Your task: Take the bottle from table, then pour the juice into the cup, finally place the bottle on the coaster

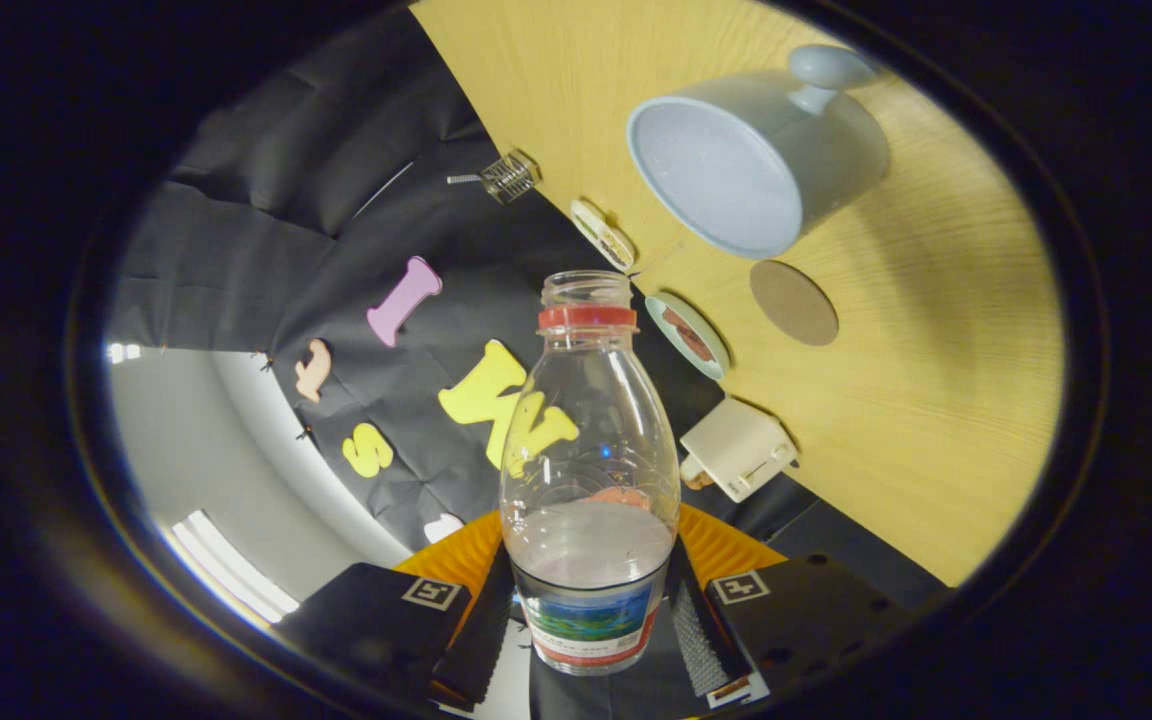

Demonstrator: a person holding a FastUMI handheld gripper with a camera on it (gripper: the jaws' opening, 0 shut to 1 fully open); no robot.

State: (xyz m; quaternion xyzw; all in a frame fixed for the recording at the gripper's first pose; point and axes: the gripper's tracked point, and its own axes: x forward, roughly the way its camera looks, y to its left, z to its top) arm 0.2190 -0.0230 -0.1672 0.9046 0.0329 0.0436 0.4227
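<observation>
Wood-grain table [936,420] runs tilted against the black cloth wall, and on it a pale blue cup [736,165] shows its open mouth, with a round brown coaster [793,302] just beside it and a small dish [688,335], a white box [738,448] and a wire basket [509,176] along the table's edge. Between the 2 fingers of the gripper [591,625] sits the clear bottle [588,440], capless with a red ring at its neck, a little liquid low in its body; both fingers press its labelled base, clamped on it, and its mouth points toward the cup, well apart from it
</observation>
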